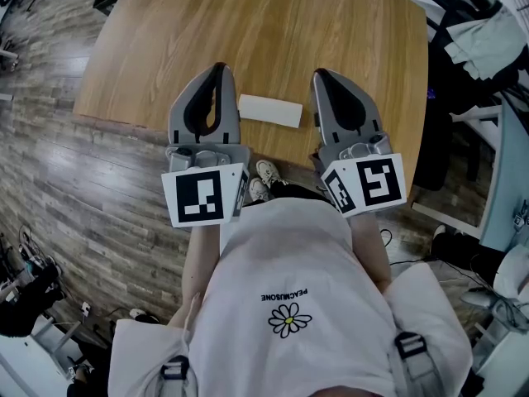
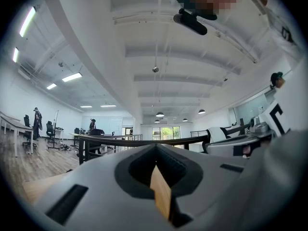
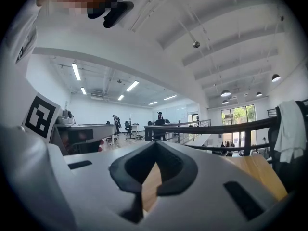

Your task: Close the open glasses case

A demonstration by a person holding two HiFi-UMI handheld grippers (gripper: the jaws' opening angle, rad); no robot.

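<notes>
Glasses case (image 1: 270,111), white and flat, lies on the table (image 1: 248,23) between left gripper (image 1: 216,71) and right gripper (image 1: 324,76), its long axis running crosswise from one to the other. It sits back of both sets of fingertips, alongside the jaw flanks, a shade nearer the left. Both pairs of jaws are pressed together, empty. I can't tell whether the lid is up. I judge either gripper must back off before reaching it.
</notes>
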